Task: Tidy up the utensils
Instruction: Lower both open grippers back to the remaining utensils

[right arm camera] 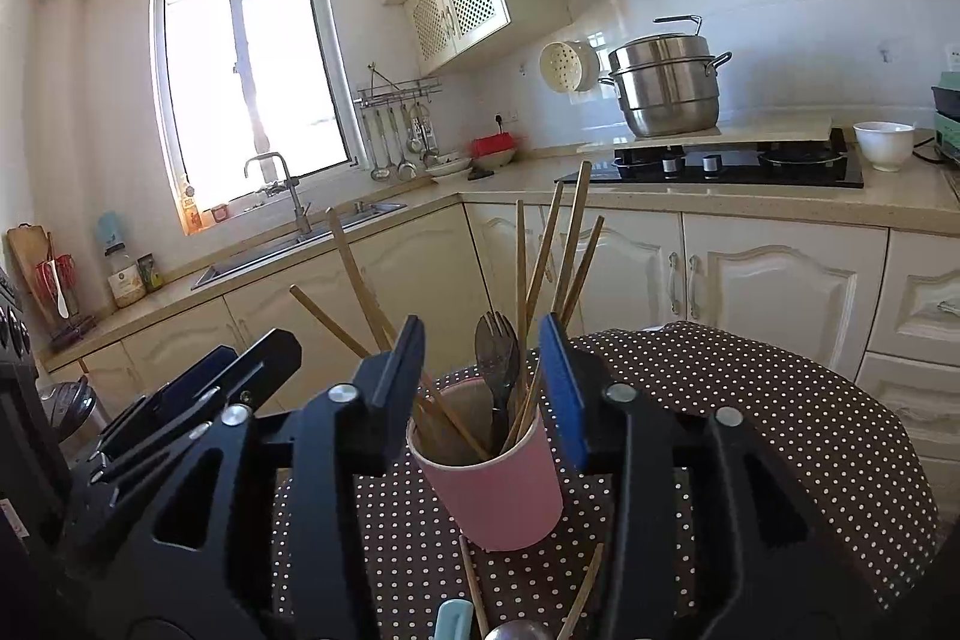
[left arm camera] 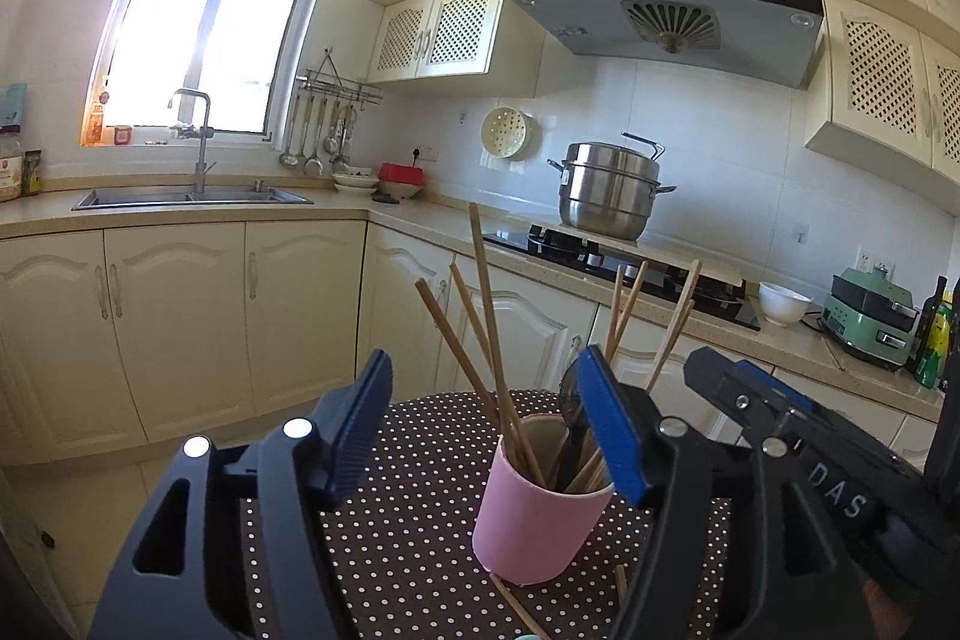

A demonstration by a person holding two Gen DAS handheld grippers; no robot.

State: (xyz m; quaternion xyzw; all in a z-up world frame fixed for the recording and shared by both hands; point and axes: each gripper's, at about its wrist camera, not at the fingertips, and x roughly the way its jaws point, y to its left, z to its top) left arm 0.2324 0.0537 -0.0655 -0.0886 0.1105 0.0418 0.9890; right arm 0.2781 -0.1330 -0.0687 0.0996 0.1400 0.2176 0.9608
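In the left wrist view, the left hand-held gripper [left arm camera: 489, 436] is wide open and holds nothing. The pink cup [left arm camera: 534, 514] stands upright on the dotted worktop [left arm camera: 414, 538], a little right of the middle of the gap and close to the right blue finger, which covers part of its rim. Wooden chopsticks [left arm camera: 489, 316] stand in the cup and fan out above the fingertips. Loose chopsticks [left arm camera: 519, 607] lie on the cloth just in front of the cup. The right hand-held gripper [left arm camera: 750, 403] shows at the right edge, beside the cup.

In the right wrist view, the right hand-held gripper [right arm camera: 483, 370] is also open, with nothing between its fingers. The pink cup [right arm camera: 498, 490] is in the gap, below the fingertips. A dark spork [right arm camera: 497, 358] stands in it among the chopsticks [right arm camera: 570, 244]. Two loose chopsticks [right arm camera: 474, 586] lie near the cup's base, and a light blue handle [right arm camera: 453, 619] shows at the bottom edge. The left hand-held gripper [right arm camera: 198, 388] is at the left; I cannot tell its opening here.
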